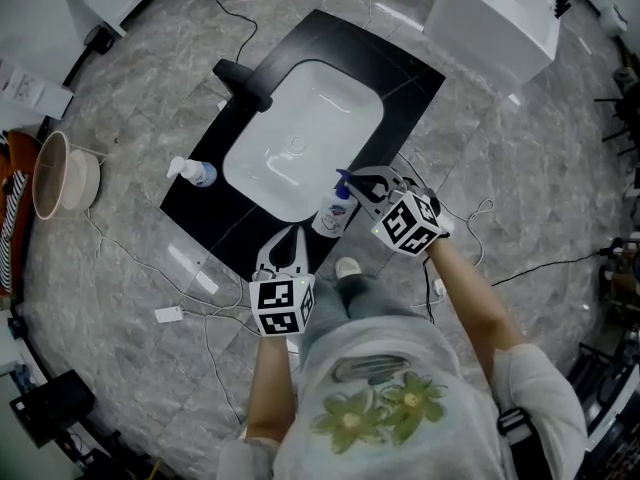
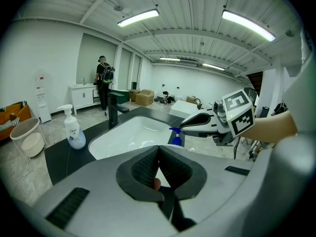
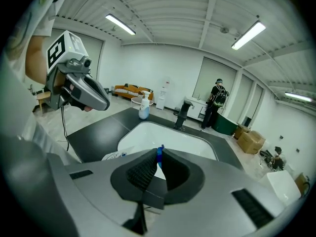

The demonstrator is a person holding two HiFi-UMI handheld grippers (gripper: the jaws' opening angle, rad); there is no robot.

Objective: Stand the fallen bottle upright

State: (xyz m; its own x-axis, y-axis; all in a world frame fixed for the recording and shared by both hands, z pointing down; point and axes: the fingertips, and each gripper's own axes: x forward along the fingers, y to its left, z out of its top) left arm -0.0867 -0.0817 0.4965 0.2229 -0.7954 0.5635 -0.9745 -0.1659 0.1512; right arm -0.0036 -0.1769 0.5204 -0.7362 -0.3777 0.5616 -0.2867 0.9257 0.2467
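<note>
Currently, 1 spray bottle (image 1: 332, 217) with a white body and a blue spray head is seen at the near edge of the black counter (image 1: 400, 80), just beside the near corner of the white sink (image 1: 300, 133); the right gripper (image 1: 356, 181) is placed over its top; in the right gripper view the jaws are pinched on the blue spray head, with part of the white labelled body visible just below and left of them; in the left gripper view the blue head is seen upright under the right gripper's jaws, the base is hidden, so full upright standing cannot be confirmed.

The left gripper (image 1: 293, 236) is held at the near counter edge, just left of the bottle and not touching it; in its own view the jaws are pressed together at the tips with nothing gripped between them.

1 soap pump bottle (image 1: 192, 172) is stood upright on the counter at the left of the sink, well apart from both grippers; 1 black faucet (image 1: 243, 81) is mounted at the far left corner of the sink.

Off the counter, 1 round basket (image 1: 55, 173) is seen on the floor at the left, 1 white box (image 1: 495, 18) at the far right, and loose cables (image 1: 200, 298) are spread on the grey floor; 1 person (image 2: 103, 80) is seen standing far back in the room.
</note>
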